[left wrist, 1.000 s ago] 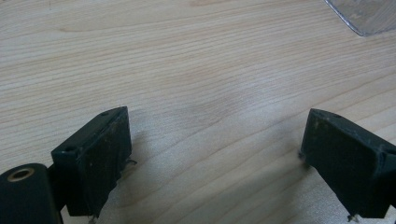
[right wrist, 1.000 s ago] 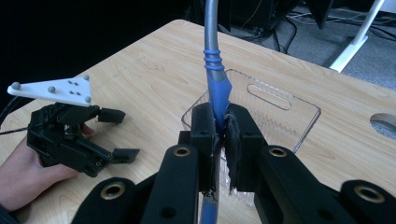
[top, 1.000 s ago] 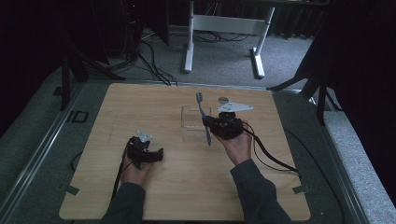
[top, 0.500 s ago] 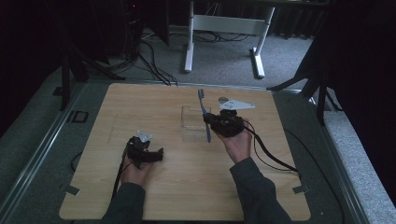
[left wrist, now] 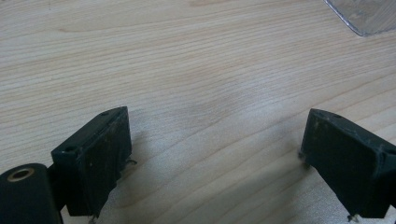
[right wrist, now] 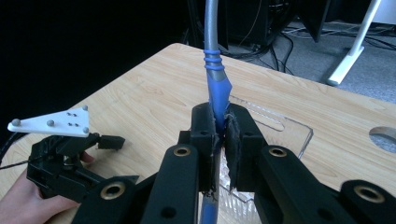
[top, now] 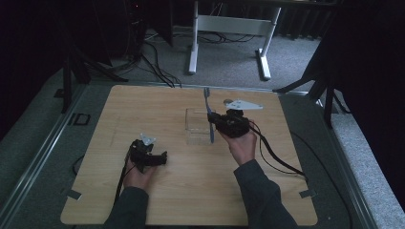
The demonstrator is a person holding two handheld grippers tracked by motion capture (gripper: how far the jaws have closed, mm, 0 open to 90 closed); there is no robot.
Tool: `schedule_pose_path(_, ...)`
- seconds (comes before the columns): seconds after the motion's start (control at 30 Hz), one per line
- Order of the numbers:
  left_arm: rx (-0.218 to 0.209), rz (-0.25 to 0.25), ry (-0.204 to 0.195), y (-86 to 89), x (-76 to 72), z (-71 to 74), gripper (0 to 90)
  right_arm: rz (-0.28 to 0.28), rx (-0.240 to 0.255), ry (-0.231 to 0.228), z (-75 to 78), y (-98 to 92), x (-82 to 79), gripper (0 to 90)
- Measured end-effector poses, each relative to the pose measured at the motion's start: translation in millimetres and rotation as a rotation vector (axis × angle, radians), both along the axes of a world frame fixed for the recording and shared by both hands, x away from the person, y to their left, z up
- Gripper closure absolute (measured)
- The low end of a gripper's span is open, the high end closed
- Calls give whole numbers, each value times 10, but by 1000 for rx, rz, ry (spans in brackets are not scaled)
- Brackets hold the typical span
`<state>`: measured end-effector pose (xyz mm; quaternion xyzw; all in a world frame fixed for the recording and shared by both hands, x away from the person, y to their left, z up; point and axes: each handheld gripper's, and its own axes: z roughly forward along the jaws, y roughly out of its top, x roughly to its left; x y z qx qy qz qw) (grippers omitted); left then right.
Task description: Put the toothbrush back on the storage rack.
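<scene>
Blue toothbrush [right wrist: 217,95] is clamped in my right hand-held gripper [right wrist: 219,135] above the clear box [top: 198,126] for dropping; left hand-held gripper [left wrist: 215,154] rests apart on the counter [left wrist: 187,70].

The wooden table [top: 191,191] lies under the right gripper [top: 213,123]. A small grey disc [top: 228,101] sits just beyond that gripper. Farther beyond stand a white desk frame [top: 229,24] and cables [top: 153,62] on grey carpet [top: 224,71].

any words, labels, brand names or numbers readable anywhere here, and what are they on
None: no readable text in any view.
The toothbrush in the right gripper shows only plain blue and grey, no brand.
The clear box, the wooden table and the left gripper carry no marks.
</scene>
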<state>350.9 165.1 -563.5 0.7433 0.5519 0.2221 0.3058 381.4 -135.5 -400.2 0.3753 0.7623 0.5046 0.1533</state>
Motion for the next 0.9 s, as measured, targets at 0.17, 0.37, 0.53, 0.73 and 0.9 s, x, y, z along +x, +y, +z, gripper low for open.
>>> schedule_pose_path(0.17, 0, 0, 0, 0, 0, 0, 86, -4, 9, 1, -3, 5, 19, 824)
schedule_pose_path(0.37, 0, 0, 0, 0, 0, 0, 86, -14, 29, -1, 20, -15, 49, 824)
schedule_pose_path(0.53, 0, 0, 0, 0, 0, 0, 86, -28, 41, -7, 32, -24, 66, 825)
schedule_pose_path(0.73, 0, 0, 0, 0, 0, 0, 87, -46, 59, -21, 43, -36, 87, 824)
schedule_pose_path(0.9, 0, 0, 0, 0, 0, 0, 86, -59, 80, -26, 49, -37, 114, 824)
